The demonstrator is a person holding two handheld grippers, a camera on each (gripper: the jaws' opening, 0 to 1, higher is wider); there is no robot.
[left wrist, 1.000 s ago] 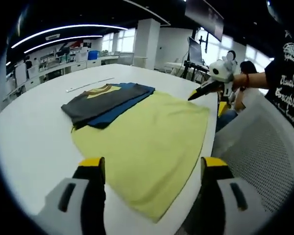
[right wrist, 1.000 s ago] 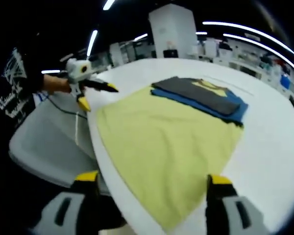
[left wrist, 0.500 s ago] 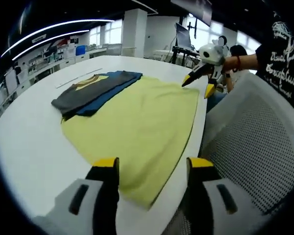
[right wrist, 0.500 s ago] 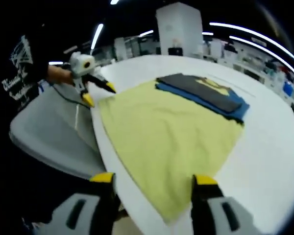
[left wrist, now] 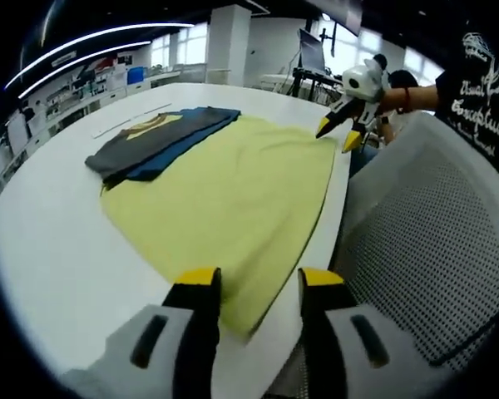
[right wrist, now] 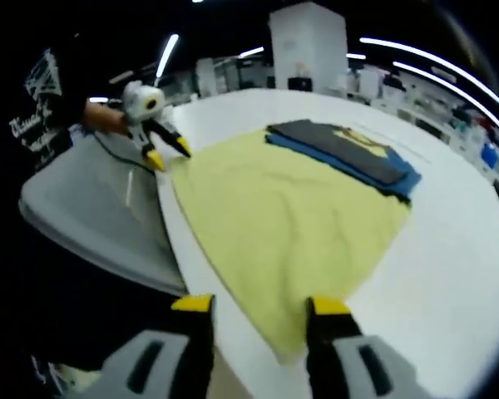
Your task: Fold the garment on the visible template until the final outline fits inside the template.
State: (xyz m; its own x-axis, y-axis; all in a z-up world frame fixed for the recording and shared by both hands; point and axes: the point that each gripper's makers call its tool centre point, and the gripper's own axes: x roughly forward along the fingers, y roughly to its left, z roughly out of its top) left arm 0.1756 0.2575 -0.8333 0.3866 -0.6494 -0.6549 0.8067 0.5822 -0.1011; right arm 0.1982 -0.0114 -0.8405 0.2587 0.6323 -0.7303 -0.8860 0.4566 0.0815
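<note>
Narrower now than a second ago, both pairs of tongs, each closing in on a near corner of the yellow garment (left wrist: 233, 187).

Left gripper view: left tongs (left wrist: 255, 287) parted, astride the hem corner at the table (left wrist: 50, 249) edge, not yet clamped. Garment spread flat; folded grey and blue clothes (left wrist: 162, 141) touching its far side. Right tongs (left wrist: 337, 133) at the opposite corner.

Right gripper view: right tongs (right wrist: 258, 309) likewise parted over the hem; left tongs (right wrist: 168, 150) across the cloth.

Likely risk: cloth overhanging the edge, so an uneven pinch could drag it off. No containers; template not discernible.
</note>
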